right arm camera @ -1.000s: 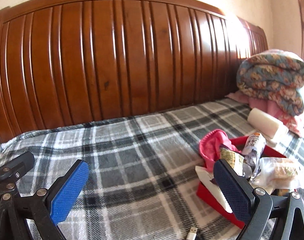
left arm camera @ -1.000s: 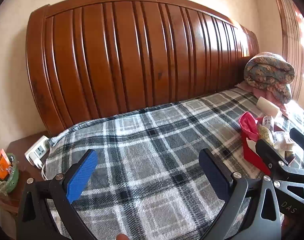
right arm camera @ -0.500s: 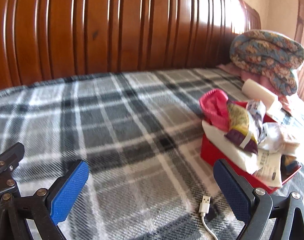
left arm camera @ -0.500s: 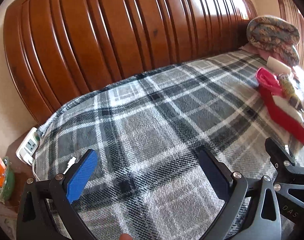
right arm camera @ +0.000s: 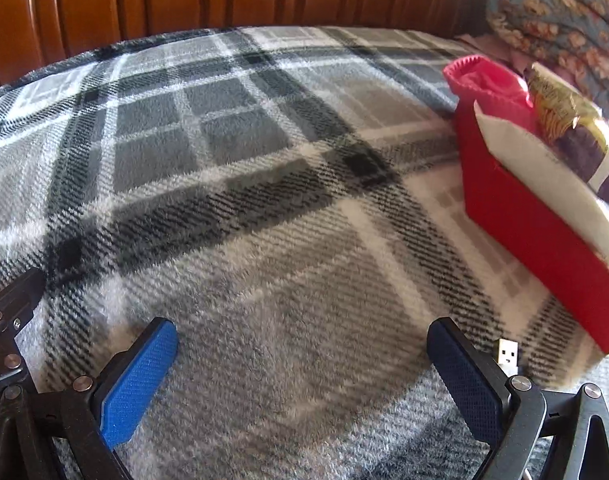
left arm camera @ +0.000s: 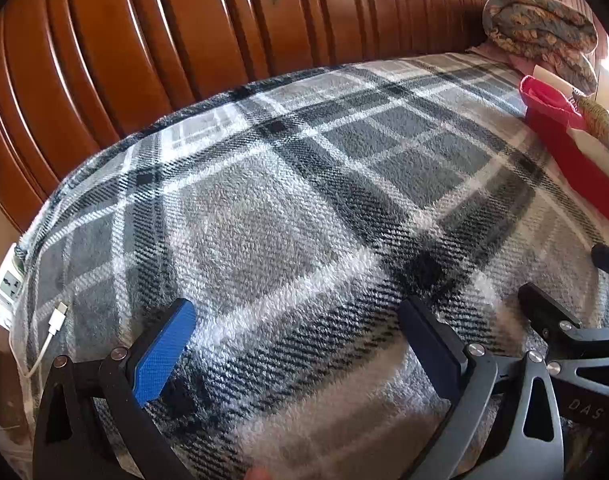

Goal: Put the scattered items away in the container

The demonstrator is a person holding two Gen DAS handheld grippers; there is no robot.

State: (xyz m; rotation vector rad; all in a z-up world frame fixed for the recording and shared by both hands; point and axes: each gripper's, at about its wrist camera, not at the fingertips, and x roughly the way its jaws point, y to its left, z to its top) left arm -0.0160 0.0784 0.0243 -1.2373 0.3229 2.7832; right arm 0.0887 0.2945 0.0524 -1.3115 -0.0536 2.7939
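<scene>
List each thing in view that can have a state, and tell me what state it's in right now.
left gripper: open, empty, low over the blanket.
right gripper: open, empty.
red container: upright, filled above its rim.
pink cloth: draped over the container's far end.
USB plug: loose on the blanket, beside the container.
white cable end: unplugged, at the blanket's edge.

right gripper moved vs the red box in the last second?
Yes. The right gripper has come down and forward toward the plaid blanket; the red box now looms larger and higher at right, a USB plug beside its finger.

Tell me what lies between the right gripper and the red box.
In the right wrist view, a white USB plug lies on the plaid blanket between the right gripper and the red box.
</scene>
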